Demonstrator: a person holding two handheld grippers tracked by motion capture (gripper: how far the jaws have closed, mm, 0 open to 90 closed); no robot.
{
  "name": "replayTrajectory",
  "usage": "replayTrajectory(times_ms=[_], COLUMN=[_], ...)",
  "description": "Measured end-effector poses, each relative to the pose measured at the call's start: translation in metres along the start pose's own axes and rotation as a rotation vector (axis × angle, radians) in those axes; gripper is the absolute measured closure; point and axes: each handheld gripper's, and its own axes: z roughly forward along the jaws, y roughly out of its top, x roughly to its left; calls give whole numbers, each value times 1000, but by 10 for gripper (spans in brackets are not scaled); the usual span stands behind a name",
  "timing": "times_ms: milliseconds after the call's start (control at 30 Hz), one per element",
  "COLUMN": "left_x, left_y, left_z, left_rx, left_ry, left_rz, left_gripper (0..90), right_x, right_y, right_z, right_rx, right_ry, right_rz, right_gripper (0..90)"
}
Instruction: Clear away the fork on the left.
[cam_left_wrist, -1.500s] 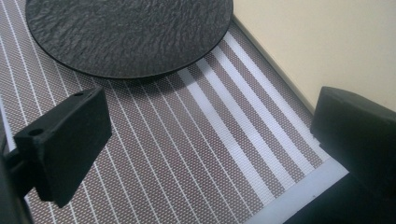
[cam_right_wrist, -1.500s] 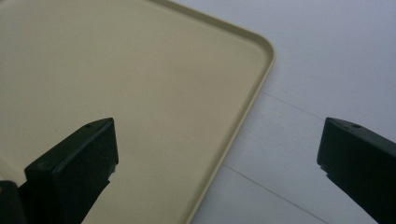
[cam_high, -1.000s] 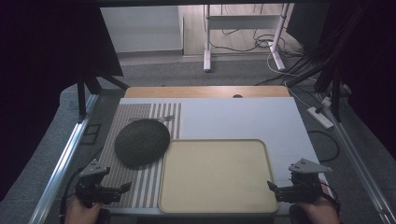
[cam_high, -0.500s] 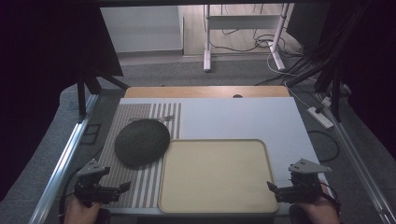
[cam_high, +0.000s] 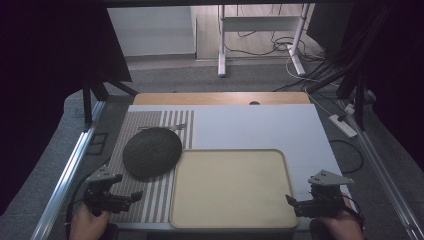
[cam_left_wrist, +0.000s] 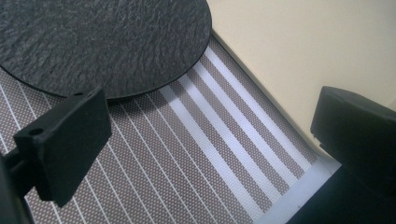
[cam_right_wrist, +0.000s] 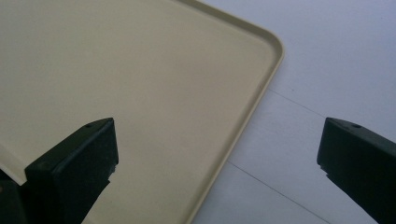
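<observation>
- High view: both grippers sit at the near edge of the table (cam_high: 260, 125), each in one of the person's hands. Left gripper (cam_high: 131, 197) is over the striped placemat (cam_high: 150, 200), right gripper (cam_high: 291, 202) at the near right corner of the beige tray (cam_high: 280, 165).
- Left gripper view: jaws spread wide, nothing between them. The dark round slate plate (cam_left_wrist: 102, 42) lies flat on the striped placemat just ahead, its edge near the left jaw but not touching.
- Right gripper view: jaws also wide apart and empty; they straddle the beige tray rim (cam_right_wrist: 243, 121), left jaw over the tray, right jaw over the white table.
- Tray is empty. Plate is on the mat, with its right edge at or slightly over the tray's far left corner; contact can't be told.
- Judgement: looks like a start pose, nothing grasped yet.
- Likely next move: left gripper goes forward and pinches the plate's near edge. It is thin and flat, so a low approach is needed.
- No brands, labels or readable writing anywhere.
</observation>
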Motion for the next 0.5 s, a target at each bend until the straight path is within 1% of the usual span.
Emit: replayTrajectory(times_ms=[200, 267, 433, 500], left_x=[3, 5, 8, 9], left_y=[3, 6, 10, 12], left_z=[4, 6, 11, 15], left_rx=[-7, -17, -18, -11], left_ry=[2, 2, -2, -2], left_rz=[7, 14, 22, 32], left_gripper=[0, 0, 0, 0], right_x=[0, 1, 1, 1], right_y=[0, 0, 0, 0], right_z=[0, 0, 0, 1], right_rx=[1, 2, 3, 4], right_ry=[0, 1, 0, 0], right_rz=[-3, -3, -5, -3], right_gripper=[0, 0, 0, 0])
